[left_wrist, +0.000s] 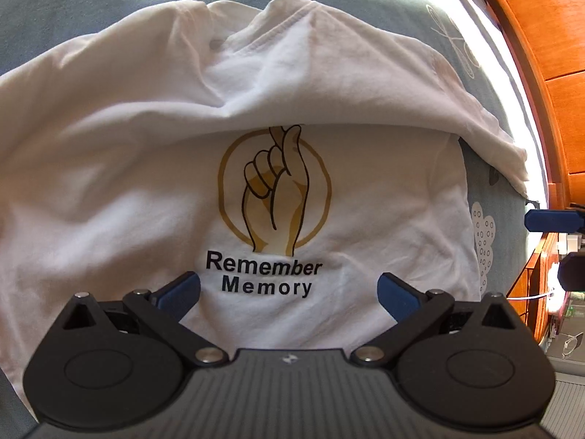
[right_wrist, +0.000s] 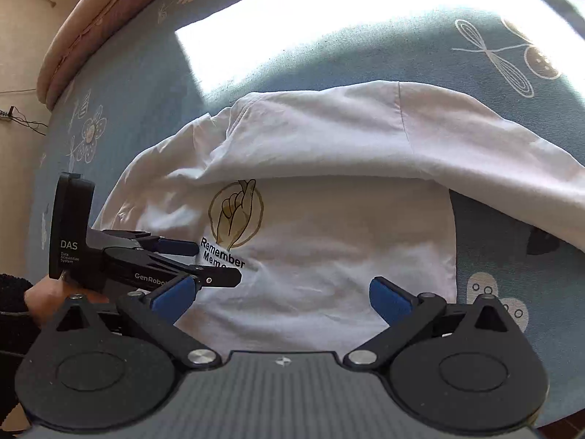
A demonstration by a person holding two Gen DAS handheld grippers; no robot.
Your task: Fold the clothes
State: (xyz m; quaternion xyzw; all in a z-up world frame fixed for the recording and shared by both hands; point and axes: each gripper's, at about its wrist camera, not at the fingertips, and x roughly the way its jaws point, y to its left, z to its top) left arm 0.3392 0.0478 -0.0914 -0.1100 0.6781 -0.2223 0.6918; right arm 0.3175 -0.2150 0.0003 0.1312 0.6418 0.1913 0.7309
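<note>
A white T-shirt (left_wrist: 365, 190) with a gold hand print and the words "Remember Memory" lies on a blue patterned bedspread (left_wrist: 490, 117). Its upper part is folded down over the top of the print. My left gripper (left_wrist: 289, 289) hovers open just above the shirt's lower part, nothing between its blue pads. In the right wrist view the same T-shirt (right_wrist: 347, 241) fills the middle, and my right gripper (right_wrist: 281, 294) is open over its lower edge. The left gripper (right_wrist: 199, 261) shows there at the left, held by a hand, its fingers apart over the lettering.
The bedspread (right_wrist: 365, 55) carries white flower and dragonfly prints and a bright sunlit patch. An orange wooden panel (left_wrist: 548, 55) runs along the right of the bed. A pinkish pillow or quilt (right_wrist: 91, 11) lies at the far left corner.
</note>
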